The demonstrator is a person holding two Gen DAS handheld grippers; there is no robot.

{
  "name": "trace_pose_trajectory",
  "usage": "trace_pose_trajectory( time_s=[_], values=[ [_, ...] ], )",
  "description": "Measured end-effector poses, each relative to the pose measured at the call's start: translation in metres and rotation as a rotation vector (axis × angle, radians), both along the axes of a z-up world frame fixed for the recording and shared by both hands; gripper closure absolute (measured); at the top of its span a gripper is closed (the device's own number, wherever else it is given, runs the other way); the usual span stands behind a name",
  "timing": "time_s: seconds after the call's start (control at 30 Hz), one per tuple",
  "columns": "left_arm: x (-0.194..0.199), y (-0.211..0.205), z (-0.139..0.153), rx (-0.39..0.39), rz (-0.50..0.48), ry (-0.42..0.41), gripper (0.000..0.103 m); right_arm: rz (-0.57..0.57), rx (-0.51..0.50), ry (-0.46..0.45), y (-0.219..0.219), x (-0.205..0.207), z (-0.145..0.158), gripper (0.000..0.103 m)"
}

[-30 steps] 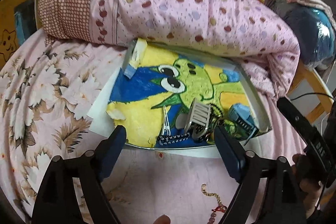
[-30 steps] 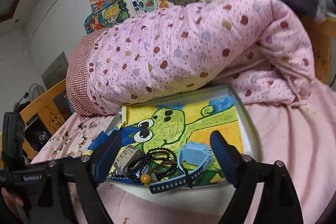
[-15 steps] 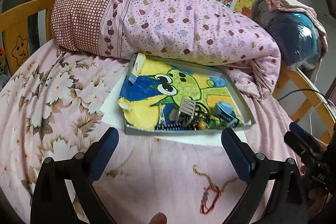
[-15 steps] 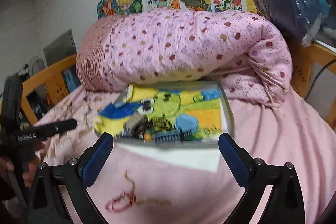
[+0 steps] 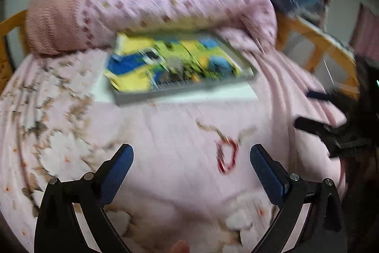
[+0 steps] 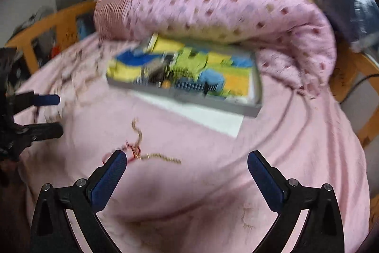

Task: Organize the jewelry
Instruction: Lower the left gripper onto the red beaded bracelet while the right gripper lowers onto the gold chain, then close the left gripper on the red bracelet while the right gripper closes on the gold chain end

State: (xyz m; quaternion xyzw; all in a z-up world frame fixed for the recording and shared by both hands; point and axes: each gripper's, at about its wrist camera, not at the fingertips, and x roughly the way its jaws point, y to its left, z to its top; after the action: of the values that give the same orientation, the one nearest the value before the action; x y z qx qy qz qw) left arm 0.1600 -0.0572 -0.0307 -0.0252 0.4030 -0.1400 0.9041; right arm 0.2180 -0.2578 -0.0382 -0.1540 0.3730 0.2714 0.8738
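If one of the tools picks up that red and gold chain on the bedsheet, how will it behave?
The red and gold chain lies in loose curves, so it will probably hang limp and dangle. It looks thin and light, so it may slip from wide pads. The bedsheet looks soft, so pinching may catch fabric too.

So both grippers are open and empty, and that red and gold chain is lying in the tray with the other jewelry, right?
Not quite. The chain is not in the tray; it lies on the pink bedsheet, short of the tray, as the right wrist view shows. The rest holds: the left gripper and right gripper both have their jaws wide apart with nothing between them.
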Motion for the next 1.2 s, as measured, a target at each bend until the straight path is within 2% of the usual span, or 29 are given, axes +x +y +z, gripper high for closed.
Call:
trace_pose_trajectory(
  time_s=[0.1,0.3,0.37,0.4,0.5,0.57,0.63,0.73,0.9,1.0,1.07,1.13,1.17,1.2],
  values=[
    [0.001,-0.012,-0.013,0.031,-0.036,0.037,0.007,0.04,-0.031,0.061,0.001,0.015,-0.021,0.0],
    [0.017,-0.023,-0.034,0.014,-0.076,0.107,0.007,0.118,-0.074,0.12,0.005,0.029,-0.048,0.0],
    [0.025,-0.023,-0.039,-0.004,-0.09,0.133,0.008,0.133,-0.087,0.125,0.008,0.033,-0.053,0.004],
    [0.027,-0.022,-0.041,-0.012,-0.094,0.139,0.009,0.146,-0.085,0.127,0.009,0.035,-0.056,0.01],
    [0.035,-0.024,-0.046,-0.031,-0.113,0.167,0.03,0.172,-0.077,0.134,0.011,0.04,-0.061,0.02],
    [0.042,-0.026,-0.051,-0.046,-0.126,0.199,0.052,0.19,-0.071,0.14,0.012,0.042,-0.064,0.026],
    [0.046,-0.029,-0.056,-0.055,-0.14,0.225,0.061,0.21,-0.067,0.145,0.015,0.042,-0.067,0.03],
    [0.049,-0.034,-0.06,-0.042,-0.161,0.24,0.066,0.235,-0.076,0.138,0.019,0.04,-0.071,0.036],
    [0.053,-0.046,-0.06,0.043,-0.177,0.234,0.071,0.241,-0.069,0.113,0.025,0.04,-0.075,0.044],
    [0.051,-0.05,-0.061,0.072,-0.18,0.23,0.078,0.259,-0.064,0.1,0.032,0.035,-0.076,0.06],
    [0.048,-0.05,-0.063,0.077,-0.186,0.229,0.088,0.283,-0.075,0.087,0.036,0.031,-0.076,0.07],
    [0.047,-0.053,-0.064,0.084,-0.187,0.227,0.091,0.297,-0.076,0.093,0.038,0.028,-0.076,0.08],
    [0.047,-0.055,-0.064,0.093,-0.185,0.222,0.097,0.299,-0.076,0.101,0.039,0.028,-0.075,0.083],
    [0.047,-0.056,-0.065,0.099,-0.183,0.218,0.098,0.301,-0.08,0.107,0.041,0.028,-0.075,0.09]
  ],
)
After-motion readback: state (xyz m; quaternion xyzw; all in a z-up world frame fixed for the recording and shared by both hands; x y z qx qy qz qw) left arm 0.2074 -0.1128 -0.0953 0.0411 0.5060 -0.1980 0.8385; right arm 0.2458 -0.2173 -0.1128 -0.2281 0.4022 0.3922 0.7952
